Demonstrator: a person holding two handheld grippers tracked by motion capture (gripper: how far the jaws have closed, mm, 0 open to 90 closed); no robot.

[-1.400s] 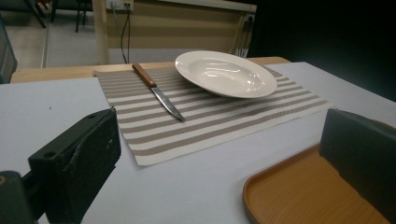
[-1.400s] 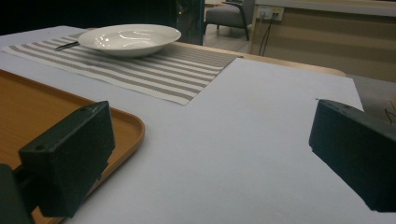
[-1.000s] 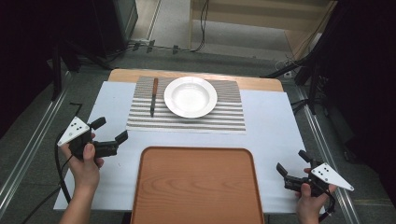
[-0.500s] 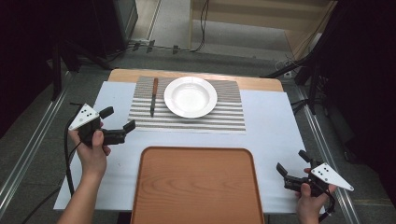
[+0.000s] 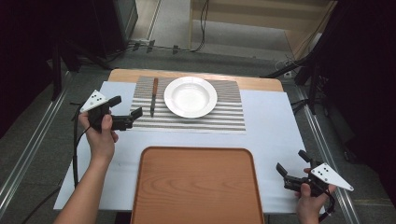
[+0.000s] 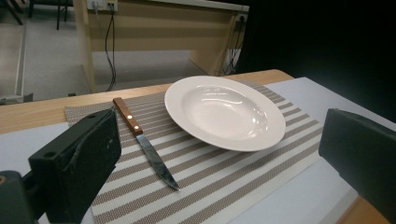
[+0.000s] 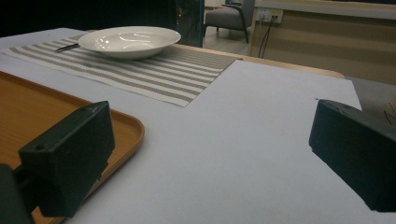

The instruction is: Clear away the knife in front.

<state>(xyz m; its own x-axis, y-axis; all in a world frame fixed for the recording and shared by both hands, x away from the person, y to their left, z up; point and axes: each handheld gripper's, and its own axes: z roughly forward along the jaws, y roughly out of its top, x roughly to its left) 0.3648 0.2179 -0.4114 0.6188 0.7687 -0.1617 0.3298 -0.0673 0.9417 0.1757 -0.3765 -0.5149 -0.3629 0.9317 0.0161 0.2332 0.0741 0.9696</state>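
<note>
1. left gripper (image 5: 126, 112) at 9 o'clock of the table in the high view, held in the person's left hand (image 5: 100, 135); jaws spread wide, released, gripping nothing.
2. it sits just off the left edge of the grey-and-white striped woven placemat (image 5: 224, 116), jaws aimed toward 3 o'clock at the knife.
3. wooden-handled steel table knife (image 5: 152, 97) lies flat on the placemat's left part, handle toward 12 o'clock, blade tip toward 6; near the left gripper, not touched by it.
4. left gripper view: knife (image 6: 145, 142) lies between the two black jaws' sightline, closer to the left jaw, tip pointing toward the camera.
5. round white ceramic soup plate (image 5: 190, 96) at 12 o'clock of the table, on the placemat, just at 3 o'clock of the knife, apart from it; plate (image 6: 224, 112) upright and empty.
6. right gripper (image 5: 292, 169) at 5 o'clock of the table, in the person's right hand (image 5: 310, 200); jaws apart, released, grasping nothing, over the pale blue-white table cover (image 5: 271, 140).
7. rectangular brown wooden tray with rounded corners (image 5: 198, 186) at 6 o'clock, empty, between the two hands; its corner (image 7: 46, 116) shows by the right gripper's left jaw in the right gripper view.
8. right gripper well apart from plate and knife.
</note>
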